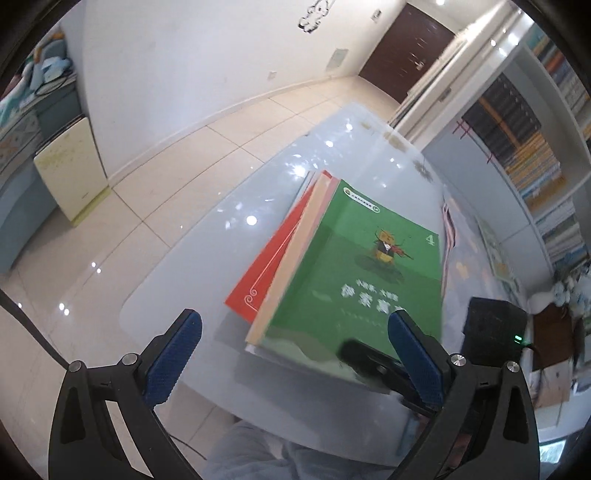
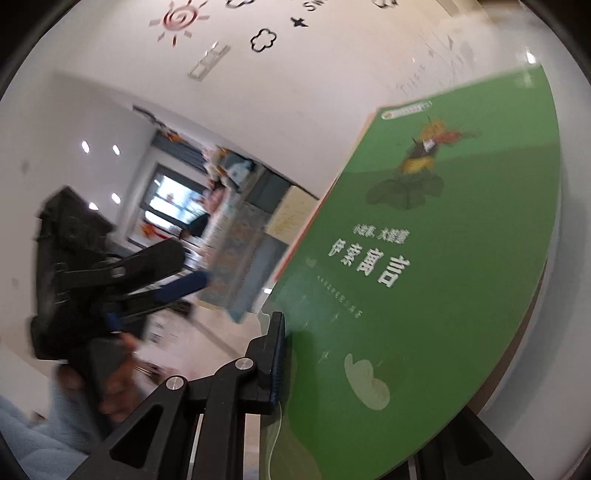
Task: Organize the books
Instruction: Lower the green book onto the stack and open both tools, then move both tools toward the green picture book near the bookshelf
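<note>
While the right tool point(image 2: 280, 354) grips the green book point(image 2: 424, 258), the left tool point(image 1: 291, 354) gapes empty.

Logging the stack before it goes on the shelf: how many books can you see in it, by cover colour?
Green book: 1, held by the right tongs
Pale orange book: 1
Red book: 1
Total: 3 visible; more underneath cannot be ruled out.

A pale grey glossy bench point(image 1: 177, 291) stands on a cream tiled floor point(image 1: 155, 177). Beyond it a dark brown wooden door point(image 1: 406, 55) closes the far wall. A cream boxy appliance point(image 1: 70, 166) stands against the white wall at left. On the wall seen from the right wrist are a red spiral sun sticker point(image 2: 181, 18) and a black cloud outline sticker point(image 2: 263, 40).
</note>
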`<action>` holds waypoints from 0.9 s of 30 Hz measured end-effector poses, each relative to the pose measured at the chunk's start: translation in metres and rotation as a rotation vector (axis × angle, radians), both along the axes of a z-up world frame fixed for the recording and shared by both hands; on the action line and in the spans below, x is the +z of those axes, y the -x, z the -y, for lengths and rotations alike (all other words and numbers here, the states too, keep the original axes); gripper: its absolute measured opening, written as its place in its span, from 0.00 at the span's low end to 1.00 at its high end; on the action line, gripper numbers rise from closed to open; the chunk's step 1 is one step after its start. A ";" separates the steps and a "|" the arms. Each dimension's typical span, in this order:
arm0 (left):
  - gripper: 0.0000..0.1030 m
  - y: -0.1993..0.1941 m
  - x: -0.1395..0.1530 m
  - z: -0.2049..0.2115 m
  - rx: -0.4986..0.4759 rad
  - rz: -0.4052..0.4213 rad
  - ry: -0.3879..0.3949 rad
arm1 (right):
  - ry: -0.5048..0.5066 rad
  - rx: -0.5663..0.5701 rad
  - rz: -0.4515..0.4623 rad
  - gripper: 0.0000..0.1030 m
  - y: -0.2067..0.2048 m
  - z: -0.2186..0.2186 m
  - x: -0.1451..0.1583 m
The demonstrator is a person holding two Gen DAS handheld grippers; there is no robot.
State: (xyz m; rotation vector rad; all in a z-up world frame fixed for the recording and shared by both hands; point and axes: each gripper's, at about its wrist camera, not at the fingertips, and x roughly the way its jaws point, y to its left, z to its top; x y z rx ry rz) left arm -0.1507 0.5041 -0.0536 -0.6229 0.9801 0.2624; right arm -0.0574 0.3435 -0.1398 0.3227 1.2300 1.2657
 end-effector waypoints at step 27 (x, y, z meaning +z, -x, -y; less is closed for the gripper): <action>1.00 -0.096 0.124 0.201 -0.415 0.174 -0.125 | 0.689 -0.736 0.425 1.00 0.006 0.356 0.170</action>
